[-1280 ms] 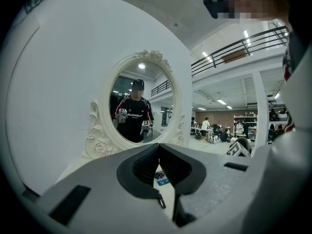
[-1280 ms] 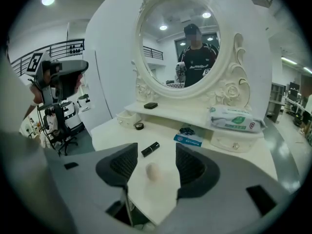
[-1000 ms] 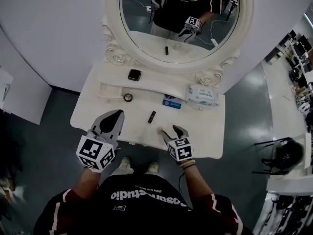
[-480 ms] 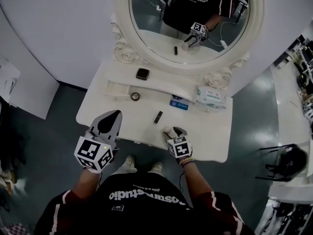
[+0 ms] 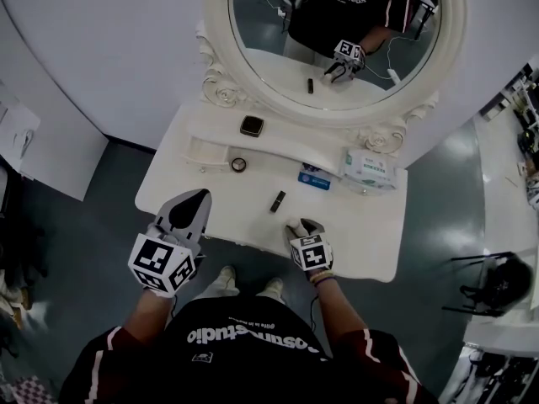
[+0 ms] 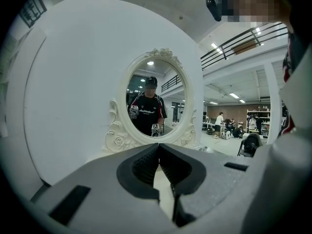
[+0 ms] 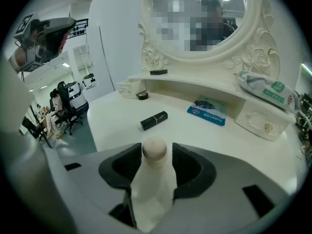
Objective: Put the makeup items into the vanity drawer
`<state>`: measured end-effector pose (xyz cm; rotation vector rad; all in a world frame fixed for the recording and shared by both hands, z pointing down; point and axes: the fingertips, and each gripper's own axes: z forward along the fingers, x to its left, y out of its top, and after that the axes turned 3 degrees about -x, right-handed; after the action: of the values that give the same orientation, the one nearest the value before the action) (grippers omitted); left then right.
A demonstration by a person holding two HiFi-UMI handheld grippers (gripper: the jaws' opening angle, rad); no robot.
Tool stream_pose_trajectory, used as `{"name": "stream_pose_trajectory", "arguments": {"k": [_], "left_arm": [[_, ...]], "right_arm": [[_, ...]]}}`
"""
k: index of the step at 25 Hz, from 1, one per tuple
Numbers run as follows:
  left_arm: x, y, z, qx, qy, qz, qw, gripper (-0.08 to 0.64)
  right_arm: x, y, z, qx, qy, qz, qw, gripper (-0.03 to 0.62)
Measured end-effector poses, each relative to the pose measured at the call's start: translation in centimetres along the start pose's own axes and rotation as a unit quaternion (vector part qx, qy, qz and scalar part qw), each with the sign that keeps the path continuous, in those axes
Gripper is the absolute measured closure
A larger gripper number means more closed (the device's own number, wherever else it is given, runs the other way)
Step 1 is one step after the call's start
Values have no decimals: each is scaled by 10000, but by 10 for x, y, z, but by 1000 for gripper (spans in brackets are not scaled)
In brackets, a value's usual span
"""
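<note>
A white bottle with a round cap [image 7: 155,150] lies between the jaws of my right gripper [image 7: 157,155], which are closing around it; a thin gap still shows beside the cap. In the head view that gripper [image 5: 301,224] sits at the vanity's front edge. A black lipstick [image 5: 277,201] lies just beyond it. Farther back are a small round compact [image 5: 239,164], a dark square compact [image 5: 251,125] on the shelf, and a blue packet [image 5: 314,176]. A small drawer [image 5: 205,151] at the back left stands pulled out. My left gripper [image 5: 200,195] is shut and empty at the front left edge.
A pack of wipes [image 5: 368,167] rests on the right shelf, above a drawer with knobs [image 7: 258,121]. The oval mirror [image 5: 337,32] rises behind the vanity top [image 5: 362,234]. Dark floor surrounds the vanity, and a black chair [image 5: 497,284] stands to the right.
The head view has swung, so the vanity sits a little more to the right and higher. Both grippers keep about the same places at the front edge.
</note>
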<state>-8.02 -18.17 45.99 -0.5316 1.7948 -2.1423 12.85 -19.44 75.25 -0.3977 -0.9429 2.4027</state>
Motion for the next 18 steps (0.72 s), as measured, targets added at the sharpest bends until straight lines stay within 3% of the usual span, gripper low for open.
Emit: {"name": "stream_pose_trajectory", "arguments": {"k": [3,18], "left_arm": [[0,-1,1,33,3,14,10000,554],[-9,-3,2,72,-43,84,9999,554]], "right_arm": [[-1,1,0,-44,-36,-3,10000,453],[-6,2,-3,-203,-186,-283,9992,534]]}}
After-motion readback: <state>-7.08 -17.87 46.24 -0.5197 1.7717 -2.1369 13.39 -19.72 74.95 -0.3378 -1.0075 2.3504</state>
